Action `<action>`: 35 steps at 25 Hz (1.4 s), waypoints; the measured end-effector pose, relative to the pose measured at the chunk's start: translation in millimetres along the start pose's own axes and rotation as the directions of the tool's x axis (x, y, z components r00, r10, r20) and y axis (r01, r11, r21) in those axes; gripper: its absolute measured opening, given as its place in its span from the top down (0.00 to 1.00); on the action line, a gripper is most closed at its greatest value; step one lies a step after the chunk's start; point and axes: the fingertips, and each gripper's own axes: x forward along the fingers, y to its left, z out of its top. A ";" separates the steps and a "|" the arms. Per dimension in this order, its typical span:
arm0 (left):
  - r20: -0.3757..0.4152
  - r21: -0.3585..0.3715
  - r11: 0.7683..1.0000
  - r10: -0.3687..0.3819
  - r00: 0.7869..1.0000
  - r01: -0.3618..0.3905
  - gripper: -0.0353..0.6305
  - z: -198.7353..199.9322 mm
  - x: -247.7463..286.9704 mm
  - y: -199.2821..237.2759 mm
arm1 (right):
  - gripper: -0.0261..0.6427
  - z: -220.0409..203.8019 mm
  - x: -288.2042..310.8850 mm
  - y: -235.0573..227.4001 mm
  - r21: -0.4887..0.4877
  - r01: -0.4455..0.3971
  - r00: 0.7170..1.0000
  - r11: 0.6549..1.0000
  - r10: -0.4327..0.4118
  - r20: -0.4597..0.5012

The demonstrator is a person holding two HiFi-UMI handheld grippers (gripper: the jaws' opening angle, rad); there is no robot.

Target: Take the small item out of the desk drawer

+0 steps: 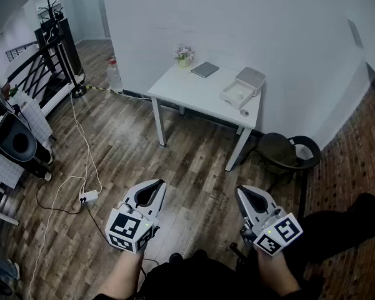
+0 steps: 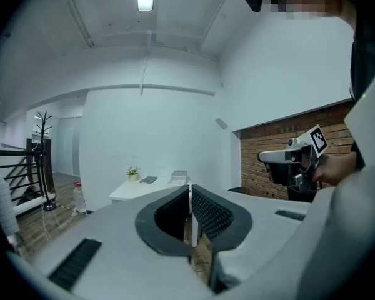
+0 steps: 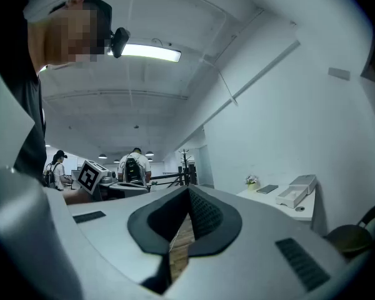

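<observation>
Both grippers are held low and well short of the white table (image 1: 194,91), side by side over the wood floor (image 1: 194,167) and aimed roughly toward it. The left gripper (image 1: 155,185) sits on a bare forearm (image 1: 122,275) that reaches forward from the body, its nose tipped slightly downward. Seen along its own jaws, the left gripper (image 2: 189,192) has its ribbed pads (image 2: 209,211) meeting at the tips with nothing caught between them. The right gripper (image 1: 244,191) is held about level, the right hand (image 1: 276,262) wrapped behind its marker cube. In its own view the right gripper (image 3: 189,194) is likewise closed and empty, with floorboards showing through the slit below the tips. On the table's right end stands a small white desk drawer box (image 1: 251,77) with its drawer (image 1: 235,95) pulled out; what lies inside is too small to tell. A small round item (image 1: 244,112) rests on the table top just beside the drawer, near the table's front right corner. A flower pot (image 1: 184,55) and a dark notebook (image 1: 205,69) sit toward the table's back edge.
</observation>
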 end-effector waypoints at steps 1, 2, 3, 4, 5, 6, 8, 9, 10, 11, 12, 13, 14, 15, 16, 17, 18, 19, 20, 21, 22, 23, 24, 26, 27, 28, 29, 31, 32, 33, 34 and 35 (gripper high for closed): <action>0.000 0.000 1.000 0.000 1.000 0.000 0.91 0.1 2.8 0.1 | 0.96 -1.4 -0.4 -4.0 0.004 0.003 1.000 1.000 -0.003 -0.002; 0.000 0.000 1.000 -0.001 1.000 0.001 0.91 0.1 5.2 0.3 | 0.96 -2.9 -0.6 -7.5 0.008 0.005 1.000 1.000 -0.005 -0.004; -0.001 -0.001 1.000 0.000 1.000 0.000 0.91 -0.3 7.0 0.9 | 0.96 -4.2 -0.7 -10.0 0.010 0.007 1.000 1.000 -0.007 -0.006; -0.002 -0.003 1.000 0.001 1.000 -0.001 0.91 -1.1 8.1 1.9 | 0.96 -5.5 -0.3 -11.5 0.012 0.008 1.000 1.000 -0.008 -0.008; -0.004 -0.005 1.000 0.001 1.000 -0.001 0.91 -2.1 8.8 3.2 | 0.96 -6.6 0.4 -11.9 0.013 0.008 1.000 1.000 -0.008 -0.009; -0.007 -0.008 1.000 0.000 1.000 0.000 0.91 -3.2 9.4 4.6 | 0.96 -7.3 1.4 -11.9 0.011 0.008 1.000 1.000 -0.008 -0.011; -0.012 -0.015 1.000 -0.003 1.000 0.003 0.91 -4.8 10.8 6.5 | 0.96 -7.9 3.3 -11.5 0.005 0.009 1.000 1.000 -0.009 -0.016; -0.013 -0.017 1.000 -0.006 1.000 0.006 0.91 -5.3 11.6 6.6 | 0.96 -8.1 3.5 -11.7 0.002 0.010 1.000 1.000 -0.009 -0.019; -0.015 -0.019 1.000 -0.009 1.000 0.009 0.91 -5.7 12.8 6.0 | 0.96 -8.4 3.2 -12.8 0.001 0.012 1.000 1.000 -0.012 -0.020; -0.015 -0.020 1.000 -0.012 1.000 0.012 0.91 -5.9 14.6 4.9 | 0.96 -8.9 2.4 -15.1 0.001 0.019 1.000 1.000 -0.019 -0.020; -0.017 -0.021 1.000 -0.016 1.000 0.016 0.91 -6.3 16.7 3.5 | 0.96 -9.7 0.8 -18.6 0.002 0.030 0.999 1.000 -0.030 -0.019; -0.018 -0.021 1.000 -0.020 1.000 0.019 0.91 -6.8 18.9 1.5 | 0.96 -10.7 -1.7 -22.8 0.004 0.046 0.999 0.999 -0.046 -0.017; -0.021 -0.022 0.999 -0.024 1.000 0.023 0.92 -7.7 20.7 -1.2 | 0.96 -11.8 -5.2 -27.3 0.008 0.063 0.998 0.998 -0.063 -0.014; -0.023 -0.024 0.999 -0.028 0.999 0.027 0.91 -8.8 22.4 -4.7 | 0.96 -13.1 -9.6 -31.7 0.015 0.077 0.997 0.997 -0.077 -0.011; -0.025 -0.024 0.999 -0.032 0.999 0.031 0.91 -9.8 24.2 -8.9 | 0.96 -14.3 -14.5 -35.9 0.025 0.085 0.996 0.996 -0.085 -0.008; -0.025 -0.024 0.999 -0.036 0.999 0.035 0.91 -10.3 26.4 -13.3 | 0.96 -15.3 -19.3 -39.9 0.037 0.089 0.996 0.995 -0.089 -0.005; -0.025 -0.023 0.999 -0.039 0.999 0.038 0.91 -10.4 28.8 -17.7 | 0.96 -15.7 -23.7 -43.7 0.045 0.093 0.996 0.995 -0.093 -0.001; -0.025 -0.022 0.999 -0.041 0.999 0.041 0.91 -10.1 31.1 -22.1 | 0.96 -15.5 -28.1 -47.6 0.047 0.103 0.995 0.994 -0.103 0.003; -0.025 -0.022 0.999 -0.043 0.999 0.043 0.91 -9.9 33.5 -26.7 | 0.96 -14.6 -32.5 -51.7 0.042 0.119 0.993 0.992 -0.119 0.007; -0.026 -0.021 0.999 -0.045 0.999 0.045 0.91 -9.9 35.9 -31.7 | 0.96 -13.2 -37.2 -55.8 0.034 0.137 0.990 0.990 -0.137 0.013; -0.028 -0.019 0.999 -0.049 0.998 0.049 0.91 -10.2 38.5 -37.7 | 0.96 -11.6 -42.0 -59.2 0.028 0.151 0.988 0.988 -0.152 0.019; -0.030 -0.016 0.998 -0.055 0.998 0.055 0.91 -10.3 41.2 -44.6 | 0.96 -10.1 -46.4 -61.4 0.024 0.157 0.987 0.987 -0.158 0.025; -0.031 -0.013 0.998 -0.064 0.997 0.063 0.91 -10.1 44.0 -52.2 | 0.96 -9.5 -50.1 -62.4 0.022 0.154 0.988 0.988 -0.155 0.027; -0.034 -0.014 0.997 -0.080 0.996 0.080 0.91 -10.3 50.2 -65.9 | 0.96 -11.8 -54.8 -64.3 0.018 0.136 0.991 0.990 -0.137 0.013; -0.039 -0.020 0.996 -0.087 0.995 0.086 0.91 -12.1 53.2 -70.7 | 0.96 -14.5 -56.0 -65.9 0.021 0.128 0.992 0.991 -0.128 0.004; -0.047 -0.027 0.995 -0.093 0.995 0.092 0.91 -15.4 55.7 -73.9 | 0.96 -17.6 -57.1 -67.4 0.027 0.123 0.992 0.992 -0.123 -0.004; -0.057 -0.032 0.995 -0.097 0.994 0.096 0.91 -19.4 58.2 -75.1 | 0.96 -20.5 -58.1 -68.7 0.031 0.120 0.993 0.992 -0.120 -0.009; -0.066 -0.036 0.994 -0.103 0.993 0.101 0.91 -24.4 64.7 -72.5 | 0.96 -24.8 -58.5 -72.9 0.031 0.120 0.993 0.992 -0.120 -0.015; -0.063 -0.037 0.994 -0.104 0.993 0.102 0.91 -24.5 69.3 -69.5 | 0.96 -26.9 -57.7 -76.7 0.032 0.123 0.992 0.992 -0.122 -0.019; -0.058 -0.039 0.994 -0.105 0.993 0.103 0.91 -23.7 75.0 -66.1 | 0.96 -29.2 -56.2 -81.5 0.038 0.127 0.992 0.991 -0.126 -0.025; -0.054 -0.041 0.994 -0.107 0.993 0.105 0.91 -22.8 81.6 -62.6 | 0.96 -32.0 -54.1 -86.9 0.048 0.130 0.991 0.990 -0.129 -0.032; -0.050 -0.042 0.993 -0.110 0.993 0.108 0.91 -22.1 89.3 -59.2 | 0.96 -34.7 -51.2 -92.4 0.057 0.133 0.991 0.990 -0.131 -0.039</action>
